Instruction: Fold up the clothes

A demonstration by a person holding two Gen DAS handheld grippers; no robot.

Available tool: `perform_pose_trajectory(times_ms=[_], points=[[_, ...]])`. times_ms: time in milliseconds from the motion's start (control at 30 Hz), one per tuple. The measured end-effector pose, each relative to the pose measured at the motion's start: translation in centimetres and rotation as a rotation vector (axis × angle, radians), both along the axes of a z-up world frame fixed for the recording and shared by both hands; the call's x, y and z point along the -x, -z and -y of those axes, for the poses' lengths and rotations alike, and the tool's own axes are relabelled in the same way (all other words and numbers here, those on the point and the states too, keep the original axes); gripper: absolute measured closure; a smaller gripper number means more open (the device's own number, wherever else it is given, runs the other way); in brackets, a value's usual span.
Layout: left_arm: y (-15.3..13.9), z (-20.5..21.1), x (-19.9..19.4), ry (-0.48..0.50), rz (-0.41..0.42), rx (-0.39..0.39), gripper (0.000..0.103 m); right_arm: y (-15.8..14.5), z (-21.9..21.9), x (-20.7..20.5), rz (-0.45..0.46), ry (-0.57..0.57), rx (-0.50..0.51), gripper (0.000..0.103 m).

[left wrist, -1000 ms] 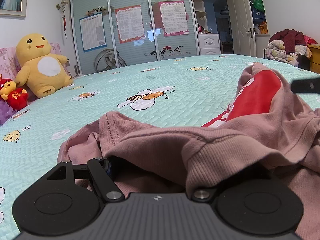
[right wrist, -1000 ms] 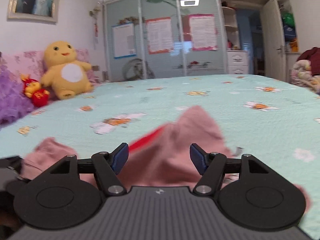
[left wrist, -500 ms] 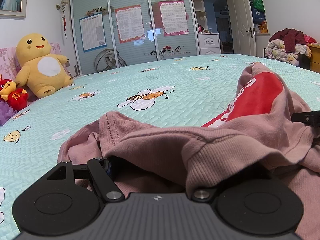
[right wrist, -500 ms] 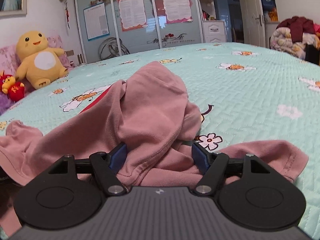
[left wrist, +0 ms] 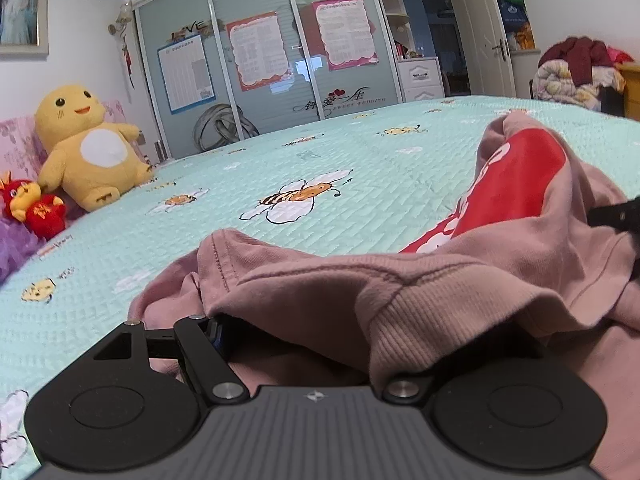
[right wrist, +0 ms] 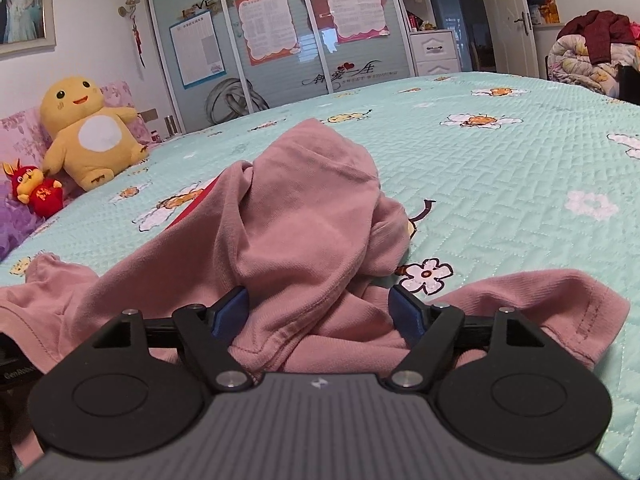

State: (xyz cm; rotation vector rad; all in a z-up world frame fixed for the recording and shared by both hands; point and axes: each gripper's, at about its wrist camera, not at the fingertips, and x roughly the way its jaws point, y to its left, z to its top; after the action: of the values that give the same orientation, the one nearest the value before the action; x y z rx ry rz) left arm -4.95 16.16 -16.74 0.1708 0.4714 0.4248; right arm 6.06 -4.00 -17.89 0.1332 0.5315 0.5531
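A crumpled dusty-pink garment (left wrist: 320,288) with a red print (left wrist: 516,184) lies on the mint bedspread (left wrist: 360,168). Its ribbed collar is draped over my left gripper (left wrist: 312,332). That gripper's left finger stands wide out and its right finger is hidden under the fabric, so it reads as open. In the right wrist view the same garment (right wrist: 304,216) rises in a heap. My right gripper (right wrist: 318,312) is open, with its blue pads on either side of a fold at the heap's base. A sleeve (right wrist: 560,300) trails to the right.
A yellow plush toy (left wrist: 88,152) and a small red one (left wrist: 36,208) sit at the bed's far left by pink pillows. Sliding wardrobe doors (left wrist: 260,72) close off the back. A pile of bedding and clothes (left wrist: 576,72) stands at the far right.
The right gripper has dropped down to the garment and now straddles a fold, still open. The left gripper and the collar over it have not moved.
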Motion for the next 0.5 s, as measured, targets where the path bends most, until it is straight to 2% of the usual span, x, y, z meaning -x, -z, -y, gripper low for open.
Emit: perform_pose_trajectory(times_ms=[100, 200, 267, 300, 333, 367, 500], points=[[0.0, 0.4, -0.2, -0.002, -0.019, -0.035, 0.024, 0.0, 0.3, -0.1, -0.008, -0.010, -0.025, 0.024], [-0.5, 0.7, -0.7, -0.004, -0.032, -0.041, 0.032, 0.0, 0.6, -0.1, -0.016, -0.018, -0.050, 0.023], [-1.2, 0.8, -1.3, -0.009, -0.036, -0.032, 0.052, 0.0, 0.7, -0.1, -0.020, -0.022, -0.063, 0.023], [-1.6, 0.9, -1.6, -0.011, -0.039, -0.028, 0.058, 0.1, 0.8, -0.2, -0.022, -0.024, -0.070, 0.022], [-1.9, 1.0, -1.9, -0.014, -0.041, -0.023, 0.072, 0.0, 0.8, -0.2, -0.024, -0.025, -0.076, 0.022], [-2.3, 1.1, -2.2, -0.016, -0.044, -0.019, 0.075, 0.1, 0.9, -0.2, -0.026, -0.026, -0.082, 0.022], [-3.7, 1.5, -3.3, -0.026, -0.053, 0.000, 0.078, 0.1, 1.3, -0.2, -0.033, -0.031, -0.110, 0.022]])
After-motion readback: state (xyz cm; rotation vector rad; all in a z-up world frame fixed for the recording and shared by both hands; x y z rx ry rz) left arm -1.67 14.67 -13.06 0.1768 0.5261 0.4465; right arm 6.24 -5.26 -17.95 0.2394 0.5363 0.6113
